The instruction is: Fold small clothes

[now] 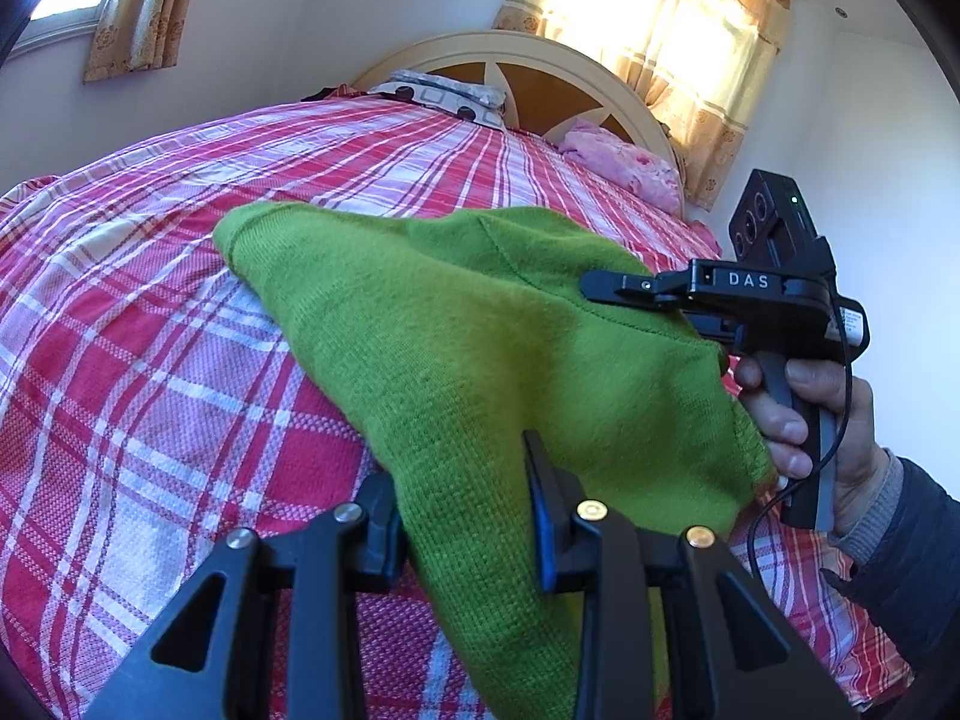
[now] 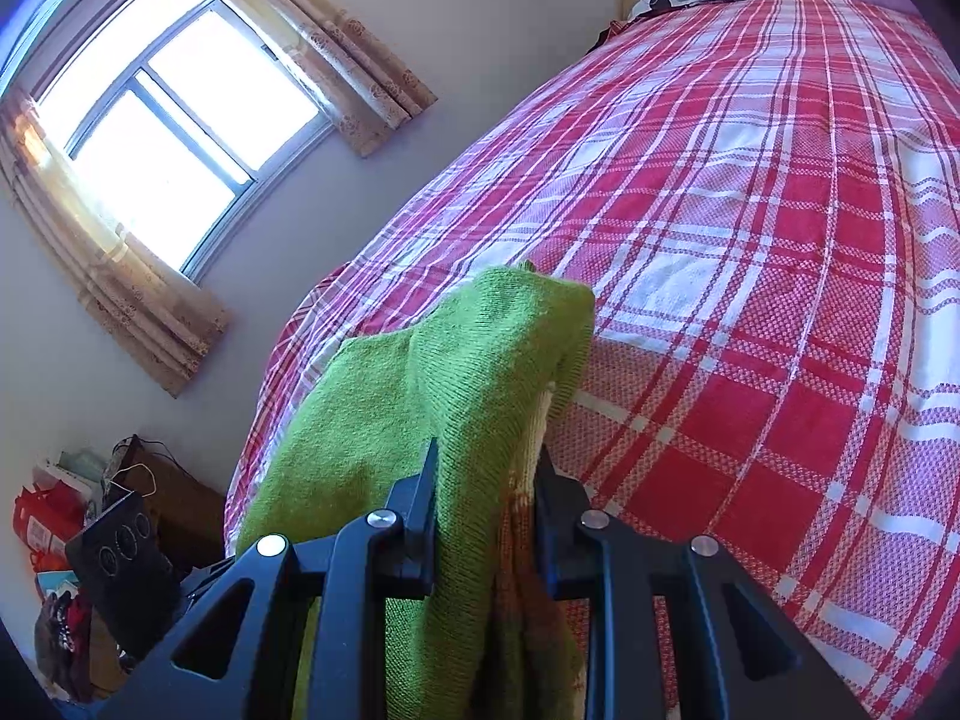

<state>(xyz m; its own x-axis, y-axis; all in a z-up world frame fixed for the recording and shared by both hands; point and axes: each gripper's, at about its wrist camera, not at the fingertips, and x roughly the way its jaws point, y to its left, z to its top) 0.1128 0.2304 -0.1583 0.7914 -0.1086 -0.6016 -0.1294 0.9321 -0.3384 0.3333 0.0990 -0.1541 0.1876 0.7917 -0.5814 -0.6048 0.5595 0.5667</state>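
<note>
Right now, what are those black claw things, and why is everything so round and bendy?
Those claws are grippers, like big tongs. A person holds one in each hand. Each has a tiny camera looking along its fingers, and that lens bends the picture. One picture comes from the left gripper, the other from the right gripper. In the left one you can see the person's hand squeezing the other gripper's handle. Below is a bed with a red checked bedspread. Both grippers pinch a green knitted garment, lifted and stretched between them, with its far corner resting on the bed.
</note>
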